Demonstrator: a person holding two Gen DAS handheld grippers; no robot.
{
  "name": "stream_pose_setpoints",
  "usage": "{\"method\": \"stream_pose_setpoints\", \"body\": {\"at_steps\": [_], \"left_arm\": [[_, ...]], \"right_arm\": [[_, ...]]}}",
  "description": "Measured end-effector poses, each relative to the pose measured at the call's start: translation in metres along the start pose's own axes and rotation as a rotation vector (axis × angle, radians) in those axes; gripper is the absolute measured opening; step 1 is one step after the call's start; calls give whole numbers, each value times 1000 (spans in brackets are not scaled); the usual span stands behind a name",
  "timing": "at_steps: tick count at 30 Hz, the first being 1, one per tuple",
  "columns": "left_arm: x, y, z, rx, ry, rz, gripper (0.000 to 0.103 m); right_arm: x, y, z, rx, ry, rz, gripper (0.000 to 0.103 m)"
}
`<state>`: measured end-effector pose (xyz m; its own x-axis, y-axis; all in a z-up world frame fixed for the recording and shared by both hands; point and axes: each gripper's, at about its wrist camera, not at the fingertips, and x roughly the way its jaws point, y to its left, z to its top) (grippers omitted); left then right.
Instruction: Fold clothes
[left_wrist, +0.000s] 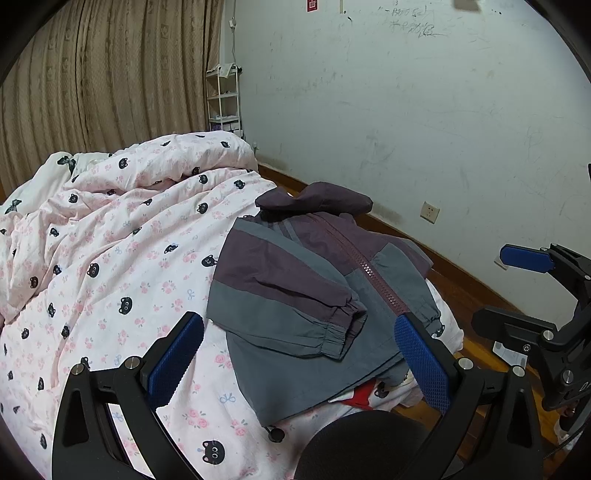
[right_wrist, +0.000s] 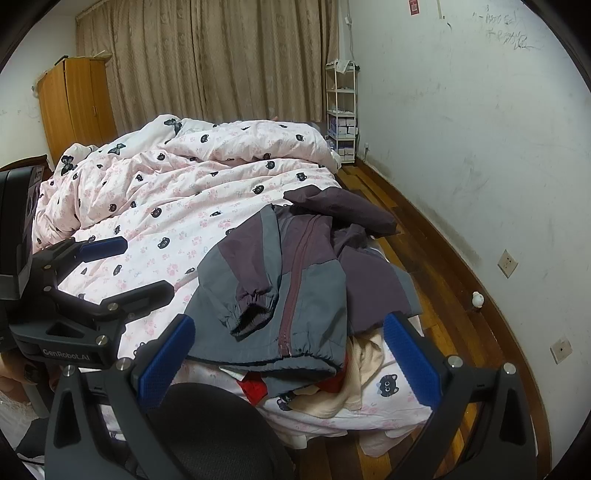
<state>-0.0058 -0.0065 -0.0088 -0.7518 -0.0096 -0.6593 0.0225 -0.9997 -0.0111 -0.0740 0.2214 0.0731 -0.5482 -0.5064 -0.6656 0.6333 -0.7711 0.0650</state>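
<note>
Item: jacket (left_wrist: 314, 295), grey and plum, zip front. Location: near corner of the bed (left_wrist: 110, 295), on the cat-print quilt (left_wrist: 129, 229), partly over a small pile of other clothes (right_wrist: 369, 369) (red and cream pieces show under its hem).

Condition: we judge it part-folded. One sleeve (left_wrist: 295, 295) lies across the chest with the cuff near the zip; the hood (left_wrist: 321, 199) is bunched at the far end; the other side looks rumpled and hangs toward the bed edge.

Step in hand: we read this as the pause between folds, both tools held back from the cloth.

Next move, in our judgement: take the loose right side and lay it over the zip, or grip the hem and bring it up toward the hood. Thin slippery shell fabric; we would pinch low and through one layer only.

Left gripper (left_wrist: 299, 365): jaws apart, empty, hovering just short of the hem, pointed along the jacket.

Right gripper (right_wrist: 291, 365): jaws apart, empty, hovering over the hem and pile, beside the left one.
</note>
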Motion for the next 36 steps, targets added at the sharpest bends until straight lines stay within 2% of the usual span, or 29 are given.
{"method": "stream_pose_setpoints", "body": {"at_steps": [11, 24, 29, 32, 34, 36], "left_arm": [[14, 0, -1, 3, 20, 1, 102], [74, -17, -14, 83, 107, -56, 102], [93, -25, -17, 130, 110, -1, 100], [101, -27, -19, 153, 113, 41, 89], [109, -26, -20, 140, 135, 32, 75], [116, -25, -22, 128, 155, 23, 69]], "right_arm": [[10, -3, -1, 4, 16, 7, 103], [31, -14, -9, 32, 50, 11, 103], [39, -22, -11, 49, 62, 11, 103], [43, -24, -13, 55, 70, 12, 103], [46, -26, -14, 59, 75, 13, 103], [49, -27, -14, 63, 79, 15, 103]]}}
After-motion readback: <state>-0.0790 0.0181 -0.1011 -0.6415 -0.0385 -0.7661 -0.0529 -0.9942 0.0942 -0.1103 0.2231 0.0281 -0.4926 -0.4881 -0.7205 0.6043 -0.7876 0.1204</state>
